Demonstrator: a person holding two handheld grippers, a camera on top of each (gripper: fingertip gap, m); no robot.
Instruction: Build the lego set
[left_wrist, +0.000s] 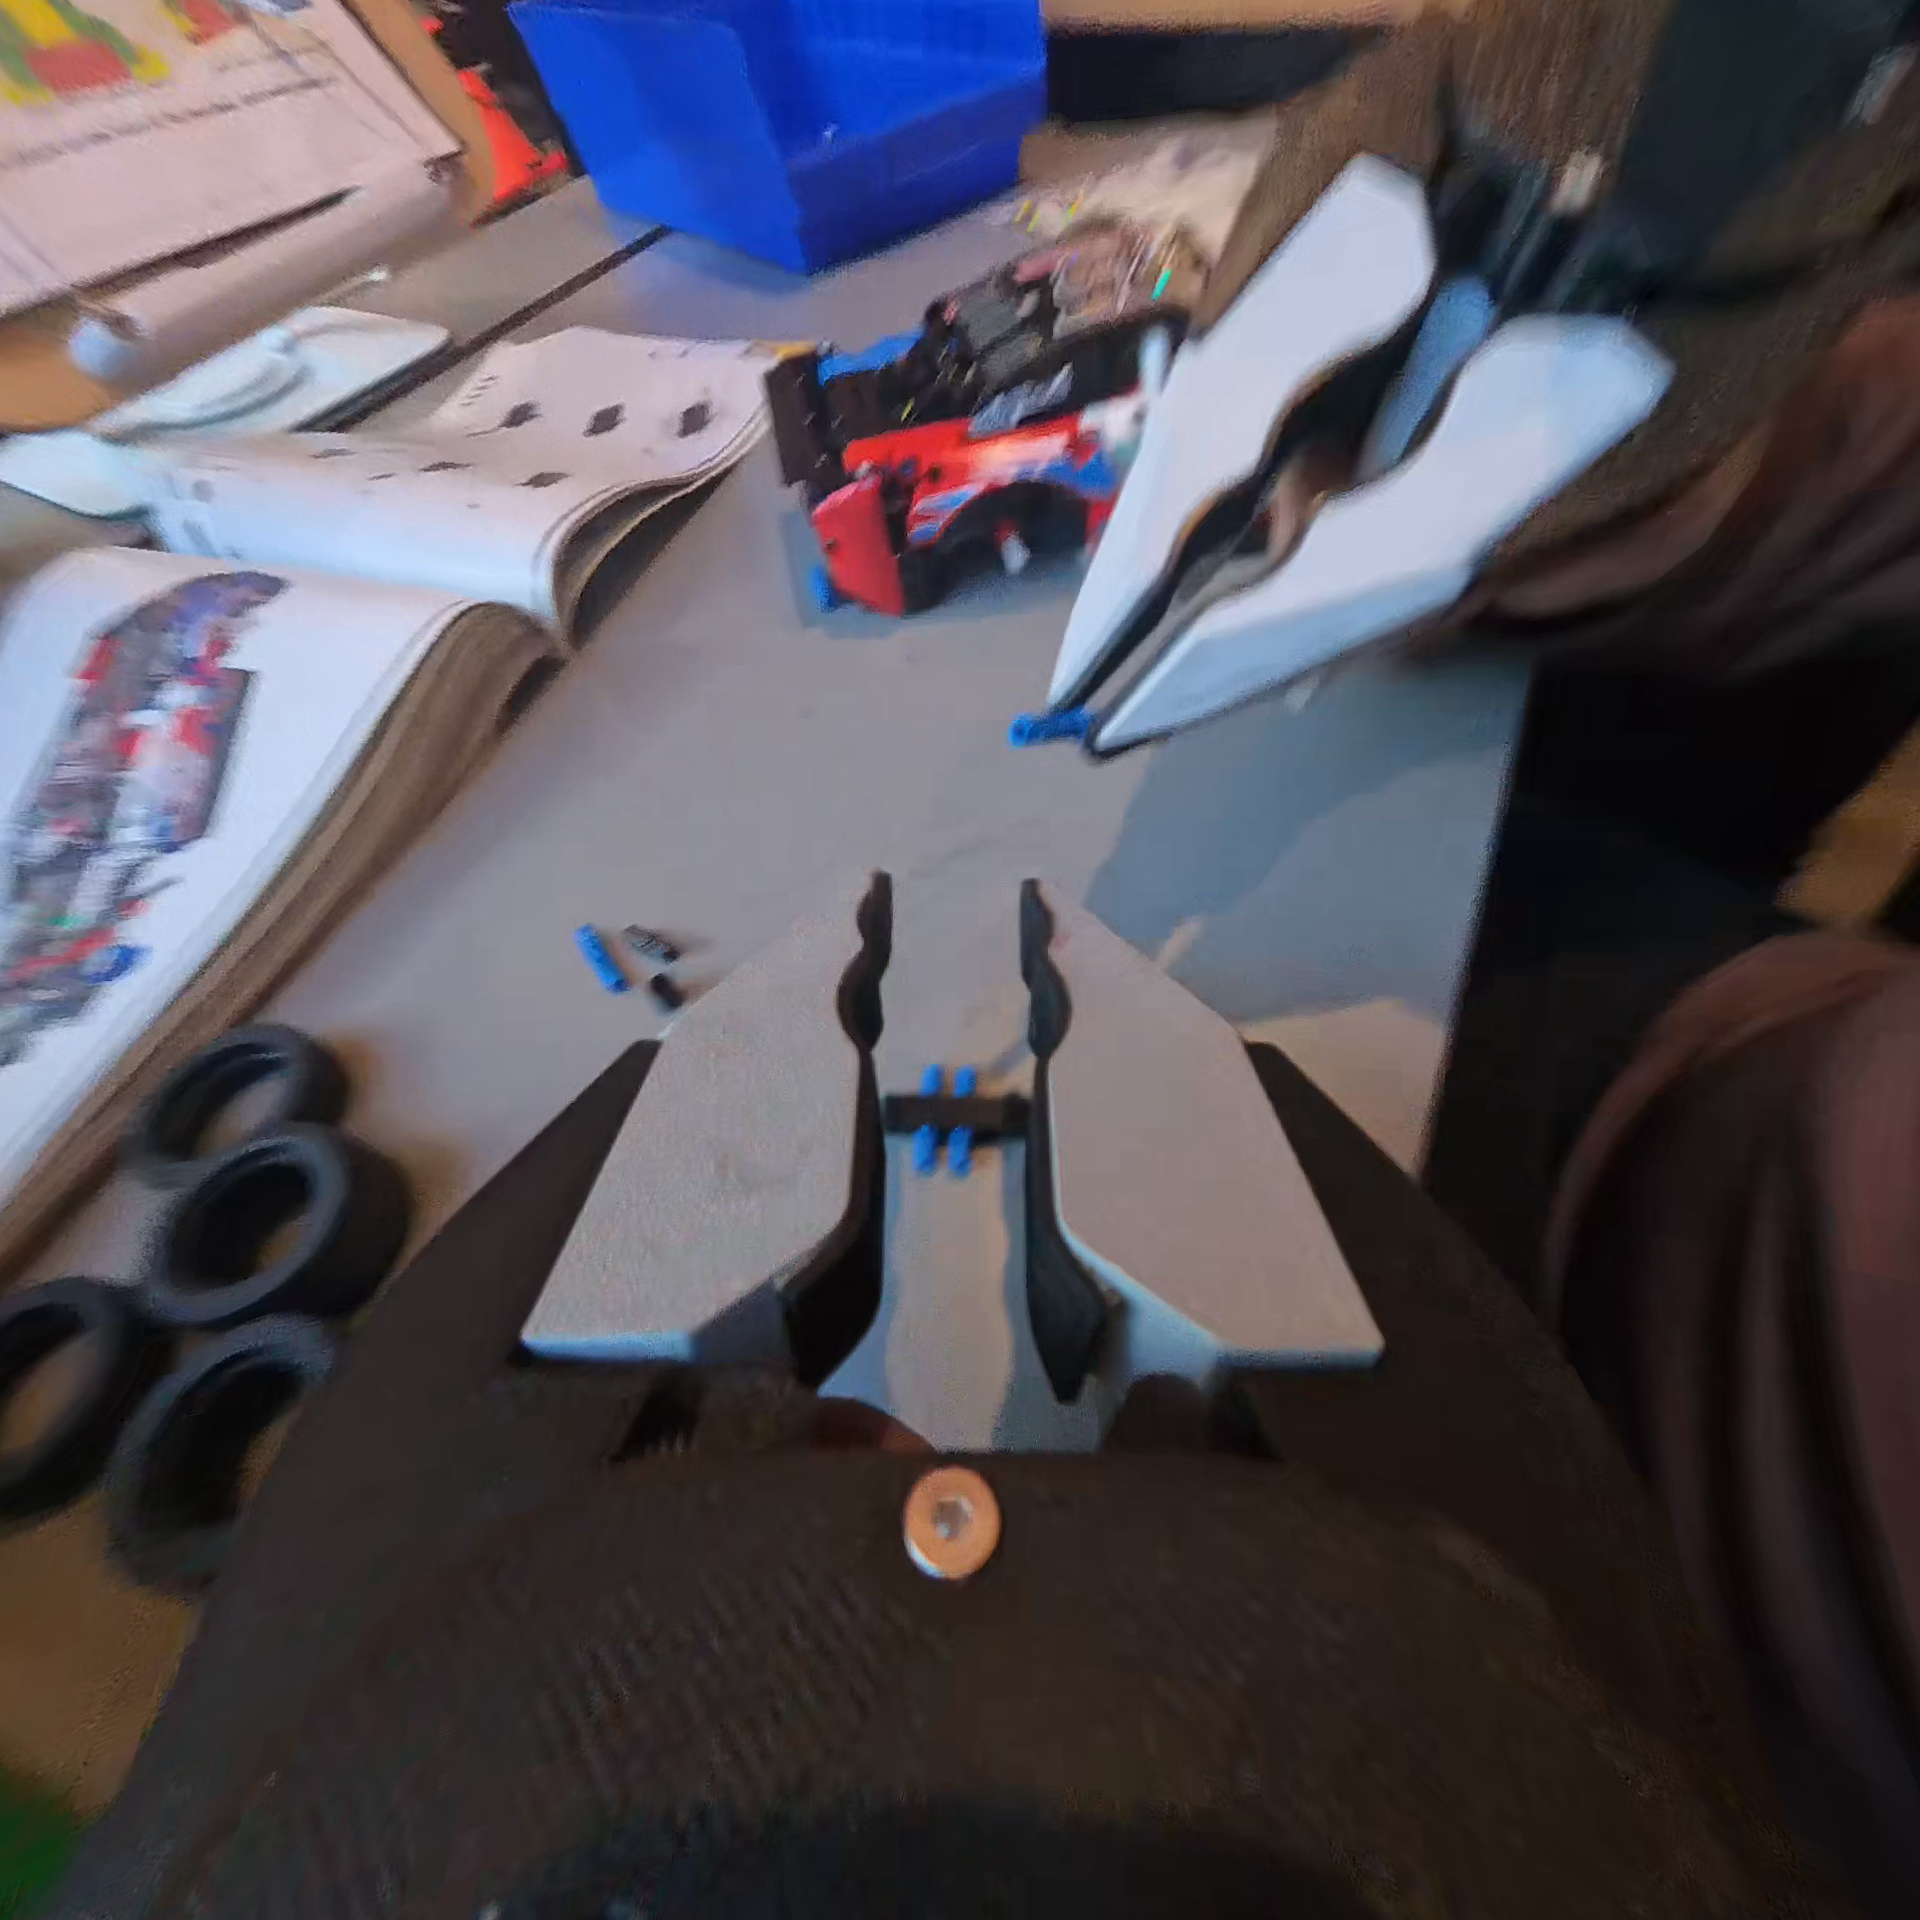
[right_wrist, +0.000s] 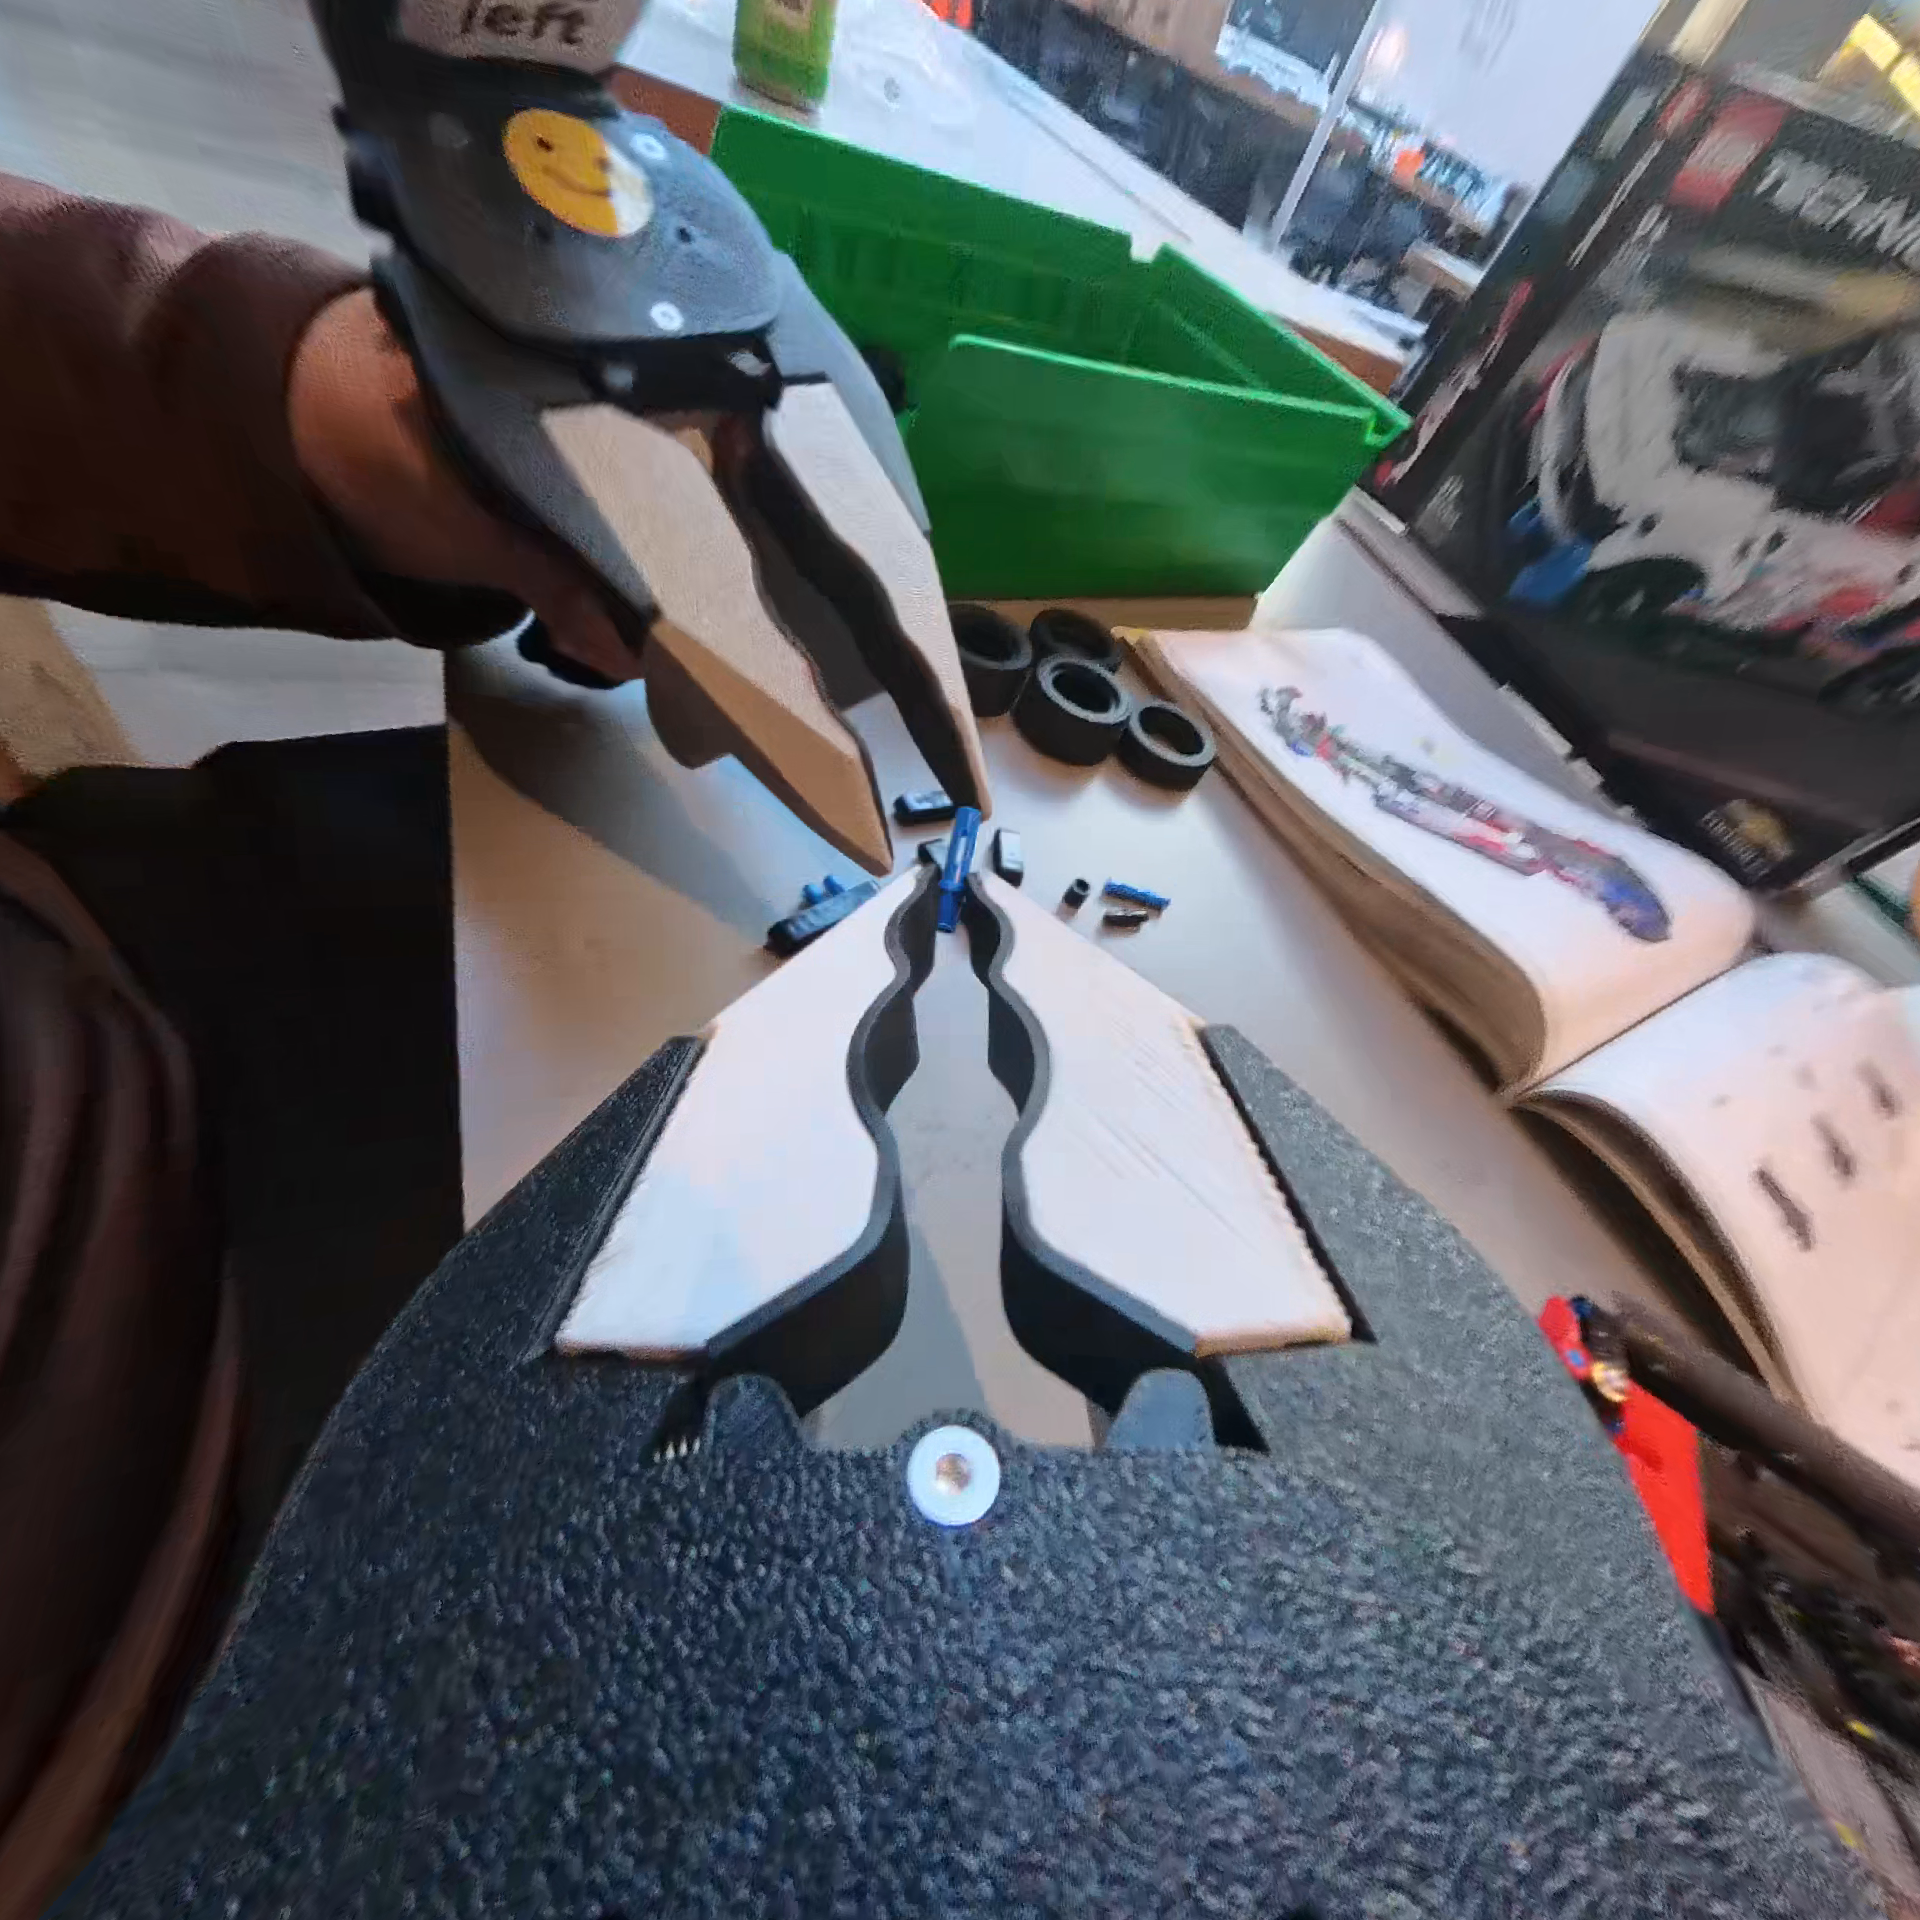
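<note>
Left wrist view: my left gripper (left_wrist: 956, 894) hangs over the table (left_wrist: 727, 748) with its jaws apart and nothing between them. Below the gap lies a short black beam (left_wrist: 951, 1114) carrying two blue pins. The half-built car (left_wrist: 956, 478) sits well beyond it, near my right gripper (left_wrist: 1081, 727), which pinches a blue pin (left_wrist: 1044, 727) at its tips. The picture is blurred; a hasty descent could knock the beam aside.

Right wrist view: my right gripper (right_wrist: 951, 883) is closed on the blue pin (right_wrist: 954, 868), held only at the extreme tips. Loose parts (right_wrist: 1117, 902) lie just beside. Risk: the pin may pivot or spring out if I press it in off-axis.
</note>
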